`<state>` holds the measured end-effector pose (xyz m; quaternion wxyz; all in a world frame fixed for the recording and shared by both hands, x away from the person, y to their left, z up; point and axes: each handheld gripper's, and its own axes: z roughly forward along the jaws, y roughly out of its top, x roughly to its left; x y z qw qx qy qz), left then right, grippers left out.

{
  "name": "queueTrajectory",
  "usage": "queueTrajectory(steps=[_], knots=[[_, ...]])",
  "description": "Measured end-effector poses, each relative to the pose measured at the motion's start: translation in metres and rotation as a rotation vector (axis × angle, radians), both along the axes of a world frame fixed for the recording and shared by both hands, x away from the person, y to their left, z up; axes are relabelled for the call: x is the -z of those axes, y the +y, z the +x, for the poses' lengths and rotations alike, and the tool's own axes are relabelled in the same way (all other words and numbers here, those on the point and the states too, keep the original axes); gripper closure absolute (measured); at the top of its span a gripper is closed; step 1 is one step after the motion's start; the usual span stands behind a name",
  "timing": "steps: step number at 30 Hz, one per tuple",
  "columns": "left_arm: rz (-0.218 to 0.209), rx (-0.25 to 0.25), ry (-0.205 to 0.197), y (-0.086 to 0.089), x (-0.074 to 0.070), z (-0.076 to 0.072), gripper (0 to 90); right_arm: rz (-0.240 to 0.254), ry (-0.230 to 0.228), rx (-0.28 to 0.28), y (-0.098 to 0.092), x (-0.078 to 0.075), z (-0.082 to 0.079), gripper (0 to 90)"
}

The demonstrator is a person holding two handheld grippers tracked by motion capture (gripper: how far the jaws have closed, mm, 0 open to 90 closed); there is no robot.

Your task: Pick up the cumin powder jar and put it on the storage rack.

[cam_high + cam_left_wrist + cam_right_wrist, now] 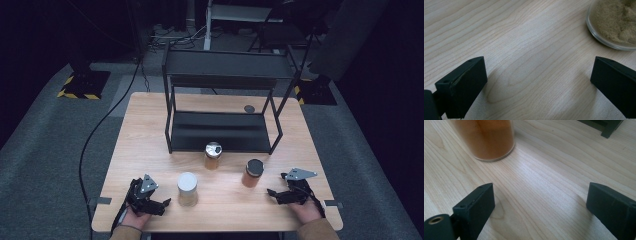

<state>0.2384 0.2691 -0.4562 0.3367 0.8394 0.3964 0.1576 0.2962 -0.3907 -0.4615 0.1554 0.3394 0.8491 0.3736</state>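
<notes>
Three jars stand on the wooden table (150, 145) in front of a black two-level rack (225, 95): a white-lidded jar (187, 188) of pale powder, a silver-lidded jar (213, 155) of amber powder, and a black-lidded jar (253, 173) of orange powder. My left gripper (162, 204) lies near the front edge, left of the white-lidded jar (616, 23), open with bare wood between its jaws. To the right of the black-lidded jar (486, 138), my right gripper (274, 194) also rests open and holds nothing.
A small dark disc (249, 108) lies on the table by the rack's back right leg (610, 127). A black cable (100, 130) runs over the grey floor at the left. Stands with yellow-black bases (82, 85) sit beyond the table.
</notes>
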Motion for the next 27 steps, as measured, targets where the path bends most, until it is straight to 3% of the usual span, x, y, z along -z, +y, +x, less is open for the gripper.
queueTrajectory(steps=[12, 14, 16, 20, 27], knots=[[0.001, 0.007, -0.003, 0.002, -0.002, -0.001, 4.0, 0.001, 0.001, -0.005, -0.001, 0.000, 0.000, 8.0], [0.011, 0.004, 0.005, 0.002, -0.007, -0.002, 9.5, 0.001, 0.001, -0.005, -0.001, 0.000, 0.000, 8.0], [0.022, -0.011, -0.015, 0.000, -0.014, -0.007, 8.7, 0.001, 0.001, -0.006, -0.001, 0.000, 0.000, 8.0], [0.011, -0.012, -0.037, 0.002, -0.026, -0.016, 8.7, 0.001, 0.001, -0.006, -0.001, 0.000, 0.000, 8.0], [-0.014, 0.005, -0.033, 0.003, -0.044, -0.024, 8.2, 0.001, 0.001, -0.006, -0.001, 0.000, 0.000, 8.1]])
